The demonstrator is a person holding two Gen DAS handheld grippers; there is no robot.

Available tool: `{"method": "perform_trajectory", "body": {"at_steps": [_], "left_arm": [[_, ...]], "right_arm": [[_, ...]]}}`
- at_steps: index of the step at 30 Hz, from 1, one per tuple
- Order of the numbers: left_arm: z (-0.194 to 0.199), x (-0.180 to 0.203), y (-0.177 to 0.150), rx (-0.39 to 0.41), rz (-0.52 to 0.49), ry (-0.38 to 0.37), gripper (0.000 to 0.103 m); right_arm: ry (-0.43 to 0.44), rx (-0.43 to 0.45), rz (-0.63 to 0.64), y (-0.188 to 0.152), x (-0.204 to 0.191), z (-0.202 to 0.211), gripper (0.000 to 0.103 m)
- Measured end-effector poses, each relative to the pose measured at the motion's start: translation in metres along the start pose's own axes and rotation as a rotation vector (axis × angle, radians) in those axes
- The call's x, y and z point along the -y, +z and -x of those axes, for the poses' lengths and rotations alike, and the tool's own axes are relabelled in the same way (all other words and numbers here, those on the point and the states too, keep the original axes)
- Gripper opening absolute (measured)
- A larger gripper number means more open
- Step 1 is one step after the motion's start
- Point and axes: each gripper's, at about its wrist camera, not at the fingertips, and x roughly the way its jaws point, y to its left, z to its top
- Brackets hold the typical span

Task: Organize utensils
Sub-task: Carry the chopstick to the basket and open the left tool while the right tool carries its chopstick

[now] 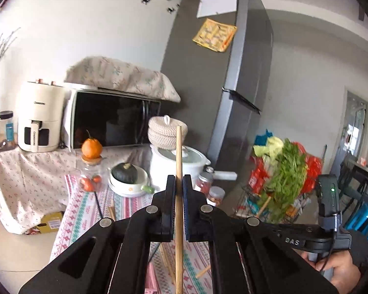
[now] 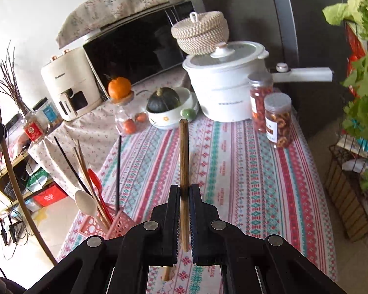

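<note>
My left gripper (image 1: 179,180) is shut on a light wooden chopstick (image 1: 178,161) that stands upright between its pads, held above the patterned table. My right gripper (image 2: 184,188) is shut on a darker wooden chopstick (image 2: 183,152), also upright. A pink utensil basket (image 2: 115,223) sits at the table's left front edge, to the left of my right gripper. It holds a wooden spoon (image 2: 85,203), a red utensil (image 2: 95,178), and black and wooden chopsticks (image 2: 79,164). A black chopstick (image 2: 118,169) lies on the cloth beside it. More wooden chopsticks (image 1: 168,262) lie on the table under my left gripper.
A white pot (image 2: 223,85), two snack jars (image 2: 278,120), a bowl with a dark squash (image 2: 163,100) and a glass jar topped by an orange (image 2: 119,88) stand at the table's far end. A microwave (image 1: 110,117), air fryer (image 1: 40,117) and fridge (image 1: 208,73) are behind. A wire rack of greens (image 2: 363,73) is on the right.
</note>
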Motion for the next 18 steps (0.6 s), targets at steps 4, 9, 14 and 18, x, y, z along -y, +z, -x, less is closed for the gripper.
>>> {"method": "perform_trajectory", "body": {"at_steps": [4, 9, 14, 18], "left_arm": [[-0.003, -0.025, -0.006, 0.08, 0.023, 0.066, 0.005], [-0.007, -0.037, -0.02, 0.168, 0.001, 0.131, 0.005], [-0.022, -0.043, -0.036, 0.189, -0.027, 0.19, 0.005], [-0.034, -0.046, -0.049, 0.19, -0.05, 0.229, 0.005]], "right_arm": [[0.027, 0.021, 0.023, 0.006, -0.018, 0.0, 0.005], [0.049, 0.012, 0.044, 0.007, -0.031, -0.004, 0.005], [0.056, 0.009, 0.052, 0.007, -0.035, -0.006, 0.005], [0.06, 0.018, 0.051, 0.007, -0.036, -0.005, 0.005]]}}
